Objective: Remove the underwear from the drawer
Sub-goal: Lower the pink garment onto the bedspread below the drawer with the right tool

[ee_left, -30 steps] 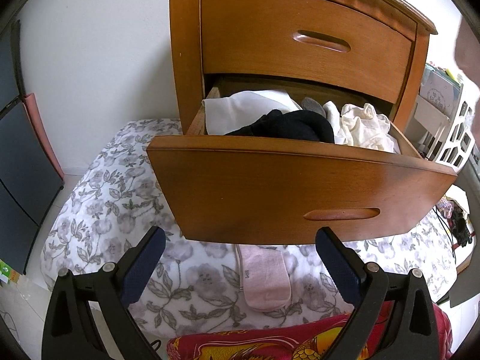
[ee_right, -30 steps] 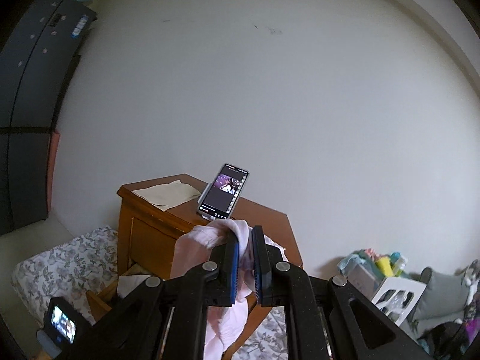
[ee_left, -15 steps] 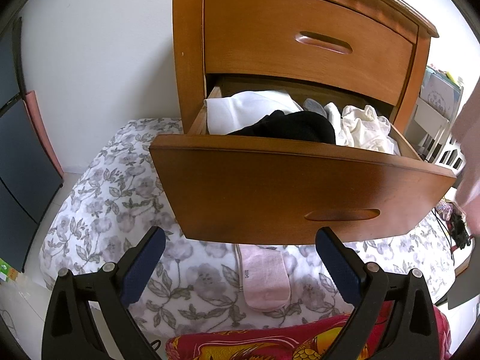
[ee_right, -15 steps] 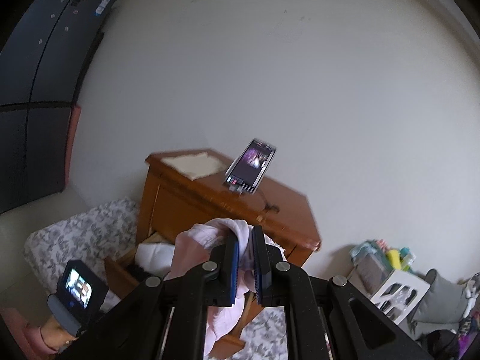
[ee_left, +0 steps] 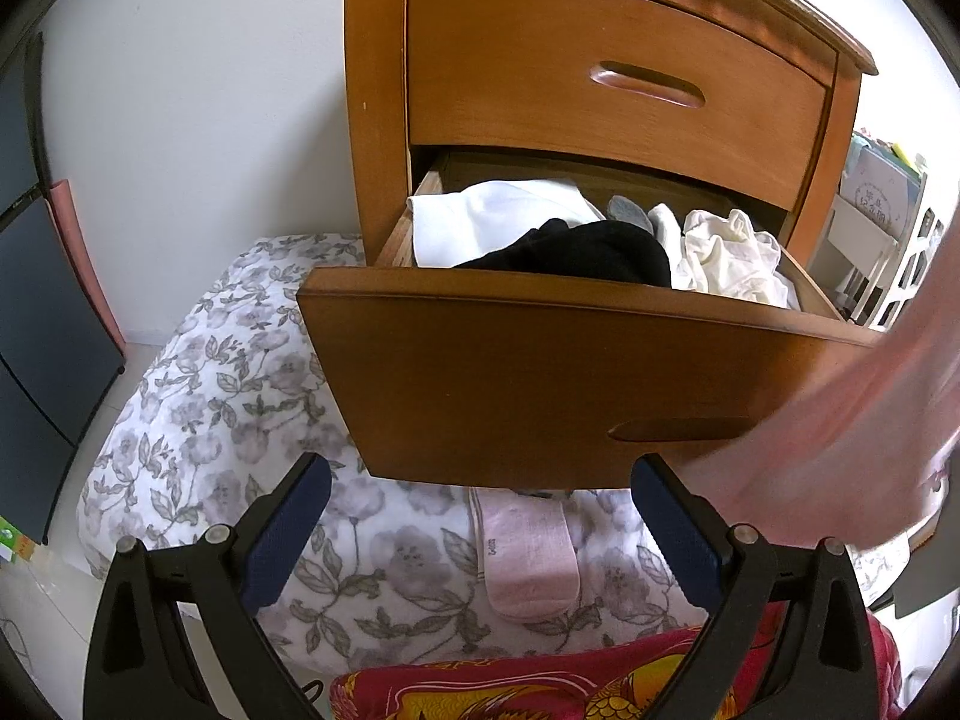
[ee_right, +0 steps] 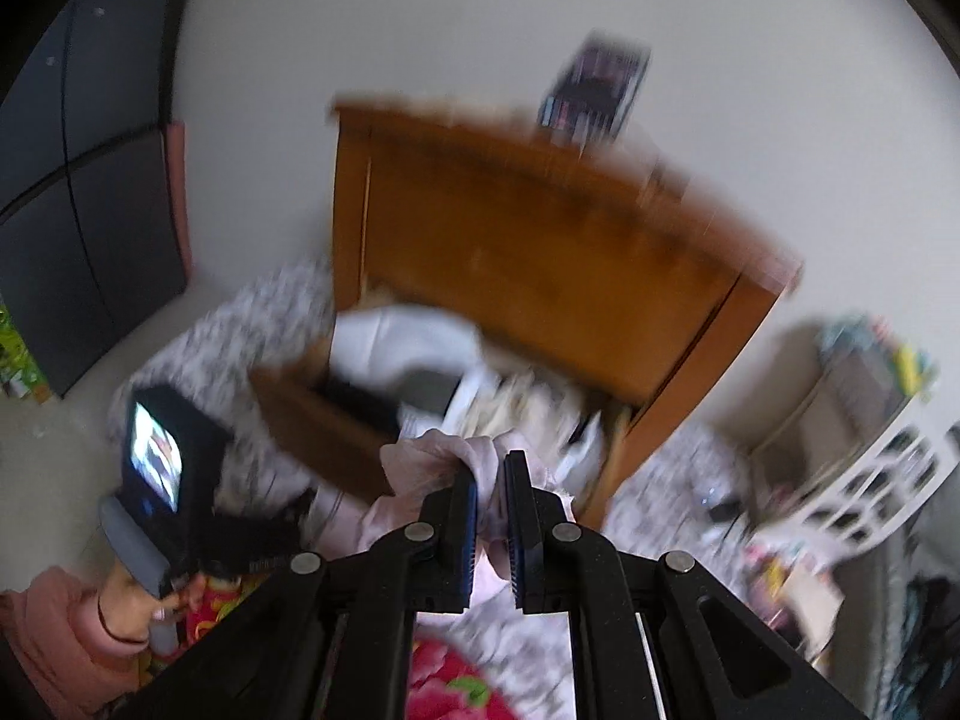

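Observation:
The lower drawer (ee_left: 540,384) of a wooden nightstand (ee_left: 612,84) stands pulled out, filled with white, black and cream garments (ee_left: 576,240). My left gripper (ee_left: 480,510) hovers open below the drawer front, nothing between its fingers. My right gripper (ee_right: 491,474) is shut on pale pink underwear (ee_right: 444,456), which hangs from the pads in front of the drawer (ee_right: 336,414). That same pink cloth (ee_left: 870,420) shows as a blur at the right edge of the left wrist view. The right wrist view is motion-blurred.
A floral quilt (ee_left: 228,420) covers the bed under the drawer, with a pink sock (ee_left: 528,552) lying on it and a red patterned fabric (ee_left: 540,684) nearer me. A phone (ee_right: 594,90) leans on the nightstand top. White racks (ee_right: 882,468) stand to the right.
My right gripper has dropped and tipped downward with the pink underwear, which now sweeps into the left wrist view from the right. The left gripper has stayed put.

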Demonstrator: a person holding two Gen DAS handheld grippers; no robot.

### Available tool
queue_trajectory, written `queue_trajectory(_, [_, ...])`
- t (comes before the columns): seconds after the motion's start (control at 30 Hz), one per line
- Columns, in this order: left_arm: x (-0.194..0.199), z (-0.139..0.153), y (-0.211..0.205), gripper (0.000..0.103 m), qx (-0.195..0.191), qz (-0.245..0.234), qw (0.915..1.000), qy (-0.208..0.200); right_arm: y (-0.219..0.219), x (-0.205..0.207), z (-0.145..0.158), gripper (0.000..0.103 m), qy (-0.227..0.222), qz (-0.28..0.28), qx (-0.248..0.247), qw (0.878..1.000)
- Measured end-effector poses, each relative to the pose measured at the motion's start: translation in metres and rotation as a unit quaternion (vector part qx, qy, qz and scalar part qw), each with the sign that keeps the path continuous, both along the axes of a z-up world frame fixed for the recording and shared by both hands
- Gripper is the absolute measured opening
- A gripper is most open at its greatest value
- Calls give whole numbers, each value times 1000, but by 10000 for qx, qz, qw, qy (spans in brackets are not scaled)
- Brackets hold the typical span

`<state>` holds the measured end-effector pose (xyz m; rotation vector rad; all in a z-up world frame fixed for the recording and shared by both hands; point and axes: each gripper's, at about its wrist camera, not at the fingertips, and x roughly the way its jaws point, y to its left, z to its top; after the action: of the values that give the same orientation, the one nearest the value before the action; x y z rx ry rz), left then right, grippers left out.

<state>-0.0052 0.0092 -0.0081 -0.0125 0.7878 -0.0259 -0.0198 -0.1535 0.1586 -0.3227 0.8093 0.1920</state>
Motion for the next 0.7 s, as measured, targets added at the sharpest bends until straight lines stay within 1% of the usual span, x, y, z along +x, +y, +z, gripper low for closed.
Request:
queue_trajectory(0.07, [0, -1, 0, 100, -5, 0, 10000, 3, -4, 13, -24, 9, 375, -89, 148, 9991])
queue_trajectory(0.23, [0, -1, 1, 100, -27, 2, 10000, 12, -12, 39, -69, 9, 878, -391, 371, 9947])
queue_trajectory(0.4, [0, -2, 1, 100, -30, -3, 10000, 19, -6, 58, -109, 9, 1217, -511, 347, 9906])
queue_trajectory(0.57, [0, -2, 0, 100, -29, 1, 10000, 20, 0, 72, -144, 9, 1454, -601, 317, 9870])
queue_trajectory(0.7, [0, -2, 0, 100, -31, 1, 10000, 19, 4, 81, -180, 10, 1810, -706, 265, 9806])
